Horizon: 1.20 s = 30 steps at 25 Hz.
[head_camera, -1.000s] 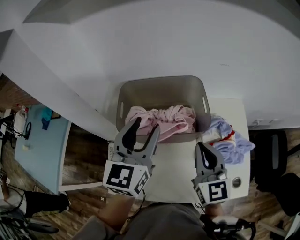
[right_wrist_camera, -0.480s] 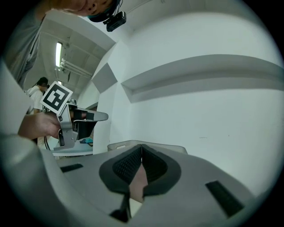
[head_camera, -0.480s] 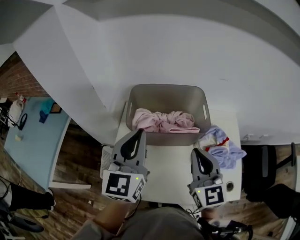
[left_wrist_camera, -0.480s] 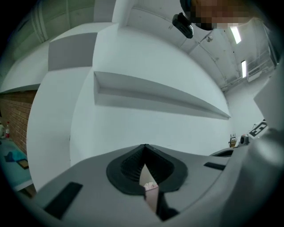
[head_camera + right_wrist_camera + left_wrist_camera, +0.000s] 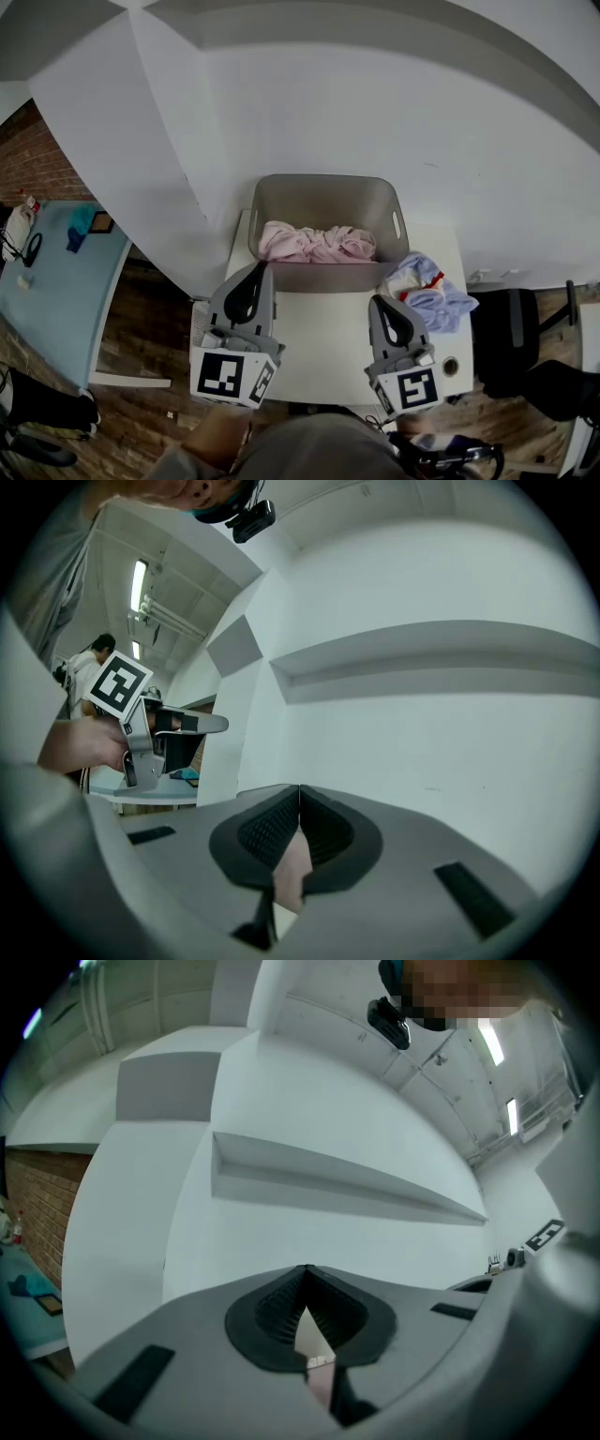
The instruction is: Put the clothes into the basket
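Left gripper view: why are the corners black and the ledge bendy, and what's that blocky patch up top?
Left gripper view: the wide-angle lens rounds the picture, darkening the corners and curving the straight ledge; the blocky patch was added afterwards to hide a face. Head view: the lines on the wall bow likewise.

Blue table point(image 5: 66, 309), left part off-frame

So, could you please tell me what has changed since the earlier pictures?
The left gripper has just closed on nothing, and both grippers drew back from the basket. The right gripper stayed shut; pink clothes inside and blue garment beside it lie unmoved.
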Each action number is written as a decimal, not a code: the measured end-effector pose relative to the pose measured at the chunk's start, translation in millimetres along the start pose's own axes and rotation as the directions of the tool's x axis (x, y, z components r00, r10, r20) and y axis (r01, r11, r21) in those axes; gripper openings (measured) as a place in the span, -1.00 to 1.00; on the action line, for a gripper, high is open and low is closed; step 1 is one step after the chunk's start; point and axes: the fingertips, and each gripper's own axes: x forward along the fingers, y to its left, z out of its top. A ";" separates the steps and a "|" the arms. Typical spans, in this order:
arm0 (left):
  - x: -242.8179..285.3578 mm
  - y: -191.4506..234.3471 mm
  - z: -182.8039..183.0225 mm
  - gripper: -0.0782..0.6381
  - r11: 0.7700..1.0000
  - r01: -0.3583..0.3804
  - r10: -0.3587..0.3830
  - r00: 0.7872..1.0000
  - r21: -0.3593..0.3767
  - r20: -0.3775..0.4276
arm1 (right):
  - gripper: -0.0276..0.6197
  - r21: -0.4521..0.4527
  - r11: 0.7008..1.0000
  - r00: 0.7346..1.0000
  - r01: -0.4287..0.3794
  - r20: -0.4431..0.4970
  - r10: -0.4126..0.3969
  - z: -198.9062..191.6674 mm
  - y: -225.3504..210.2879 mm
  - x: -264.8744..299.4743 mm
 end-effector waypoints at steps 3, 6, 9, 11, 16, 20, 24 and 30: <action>-3.7 -0.6 3.1 -0.76 1.000 -0.003 0.003 1.000 0.002 0.016 | -0.90 -0.004 1.000 1.000 0.012 0.010 -0.012 2.6 1.2 -3.4; -5.6 -2.4 2.9 -0.76 1.000 0.000 -0.001 1.000 0.008 0.017 | -0.90 -0.006 1.000 1.000 0.028 0.014 -0.028 2.4 2.2 -9.0; -5.9 -4.6 3.4 -0.76 1.000 0.018 -0.018 1.000 0.003 0.016 | -0.90 -0.006 0.999 0.999 0.053 0.012 -0.053 2.5 2.2 -14.6; -6.8 -8.5 3.9 -0.76 0.999 0.035 -0.035 0.999 0.007 0.017 | -0.90 -0.006 0.997 0.997 0.072 0.010 -0.072 2.5 2.7 -19.8; -8.3 -26.1 4.7 -0.76 0.997 0.078 -0.079 0.996 0.011 0.032 | -0.89 -0.003 0.994 0.994 0.107 0.001 -0.107 -6.3 -1.7 -33.1; -7.9 -48.7 3.8 -0.76 0.993 0.110 -0.112 0.992 0.031 0.056 | -0.89 0.006 0.991 0.991 0.137 -0.010 -0.137 -19.4 -19.1 -38.9; 5.4 -80.3 -6.6 -0.76 0.988 0.151 -0.153 0.986 0.023 0.060 | -0.89 0.025 0.982 0.981 0.187 -0.048 -0.186 -44.3 -52.9 -52.5; 50.1 -124.6 -33.1 -0.76 0.982 0.187 -0.187 0.982 0.008 0.029 | -0.83 0.075 0.962 0.955 0.263 -0.160 -0.249 -102.9 -121.6 -70.0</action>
